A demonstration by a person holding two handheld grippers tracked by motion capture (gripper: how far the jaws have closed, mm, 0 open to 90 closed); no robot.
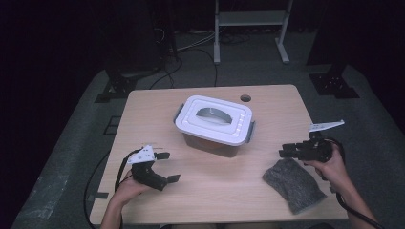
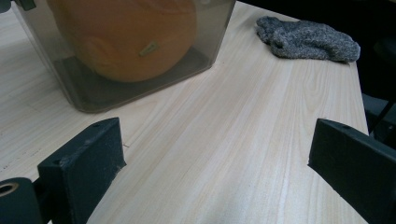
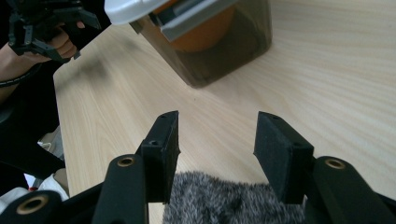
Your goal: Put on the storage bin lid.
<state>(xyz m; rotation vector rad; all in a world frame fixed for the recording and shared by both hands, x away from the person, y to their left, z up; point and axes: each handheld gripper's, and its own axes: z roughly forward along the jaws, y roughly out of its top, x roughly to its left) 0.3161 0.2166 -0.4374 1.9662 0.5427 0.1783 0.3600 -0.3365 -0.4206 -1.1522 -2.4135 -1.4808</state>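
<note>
You're holding your right gripper (image 1: 286, 151) just above the near end of the grey sock (image 1: 294, 183), jaws spread wide with nothing between them. The sock is lying flat on the table (image 1: 157, 112), right under and behind those jaws. Your left gripper (image 1: 168, 166) is hovering spread apart too, empty, with the lidded plastic box (image 1: 213, 125) sitting ahead of it, something orange (image 2: 126, 37) showing inside.

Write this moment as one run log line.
left gripper: open, idle | right gripper: open, above grey sock | lidded box: closed
</note>
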